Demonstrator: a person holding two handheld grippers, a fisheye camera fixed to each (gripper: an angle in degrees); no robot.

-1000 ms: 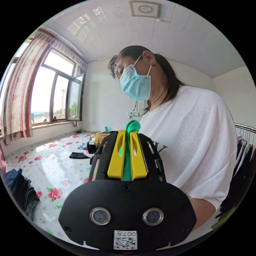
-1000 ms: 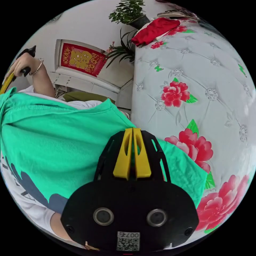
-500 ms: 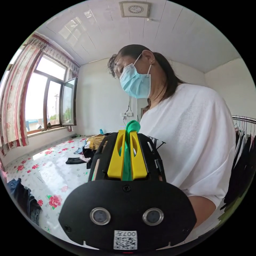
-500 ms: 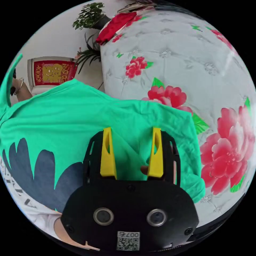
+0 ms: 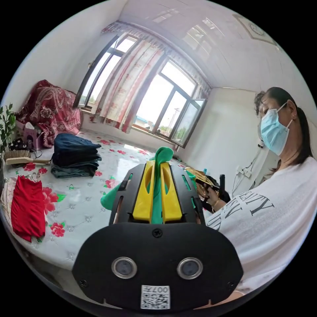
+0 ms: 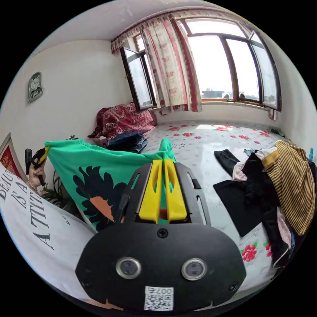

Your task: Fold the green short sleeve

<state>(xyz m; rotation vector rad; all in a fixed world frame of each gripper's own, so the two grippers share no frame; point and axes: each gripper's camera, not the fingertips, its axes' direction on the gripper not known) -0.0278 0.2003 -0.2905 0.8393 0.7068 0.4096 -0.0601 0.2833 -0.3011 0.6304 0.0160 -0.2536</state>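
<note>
Green short sleeve [image 6: 99, 178] held up in the air, spread between both grippers above the flowered bed [image 6: 211, 145], dark flower print facing the right gripper view. Right gripper [image 6: 164, 165] clenched on one top corner, cloth pinched between its jaws. Left gripper [image 5: 157, 165] clamped on a bunched fold of green. Heap of dark and striped clothes [image 6: 277, 185] lying nearby; folded jeans [image 5: 74, 155] and red garment [image 5: 28, 208] well apart.

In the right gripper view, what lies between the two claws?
The green short sleeve shirt spans between them, held up with its dark flower print showing: the right claw pinches one corner, the left claw the other.
</note>
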